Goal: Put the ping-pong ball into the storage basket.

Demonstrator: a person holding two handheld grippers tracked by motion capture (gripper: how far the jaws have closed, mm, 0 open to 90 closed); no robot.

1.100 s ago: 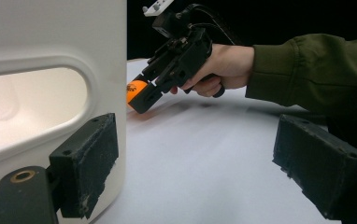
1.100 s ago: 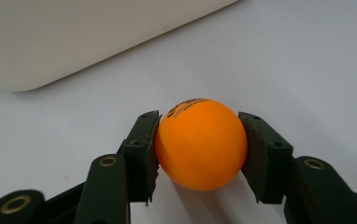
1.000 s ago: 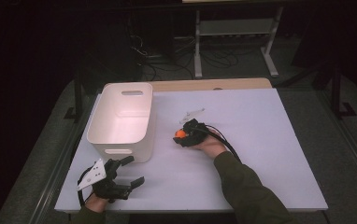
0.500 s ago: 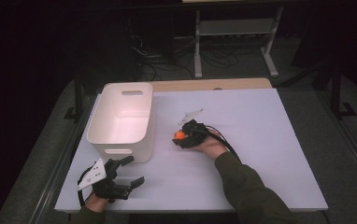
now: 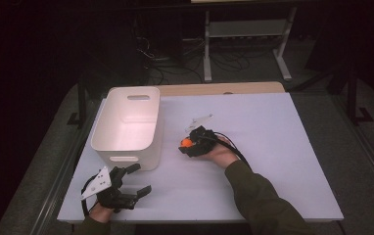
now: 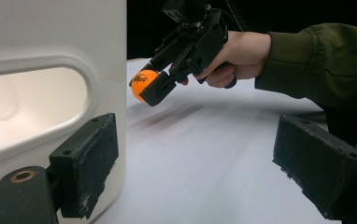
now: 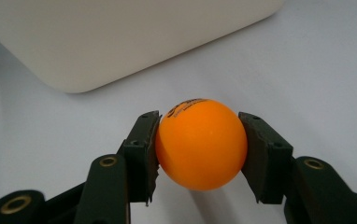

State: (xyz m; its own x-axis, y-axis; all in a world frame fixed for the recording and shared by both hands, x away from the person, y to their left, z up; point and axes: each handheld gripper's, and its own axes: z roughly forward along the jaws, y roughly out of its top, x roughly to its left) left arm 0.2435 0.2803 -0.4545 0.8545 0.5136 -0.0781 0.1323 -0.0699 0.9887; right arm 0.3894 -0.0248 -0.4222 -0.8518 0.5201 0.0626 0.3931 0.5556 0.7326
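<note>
Barely shifted since a second ago: same spot for both hands, same grip. Orange ball (image 7: 200,143) clamped between both pads of the right gripper (image 5: 189,145), black print on its upper face, held just above the table (image 5: 273,147) and a little to the right of the white bin (image 5: 126,122), clear of its wall. Seen from the left gripper view as well, ball (image 6: 142,83) pinched at the tip of that gripper (image 6: 151,91), pointing down toward the bin's corner, with a hand (image 6: 239,56) and a green sleeve (image 6: 321,60) behind it. Left gripper (image 5: 135,180) resting near the front edge of the table, just in front of the bin's near end, jaws spread wide with nothing between them, one pad (image 6: 90,161) close against the bin's handle wall.
</note>
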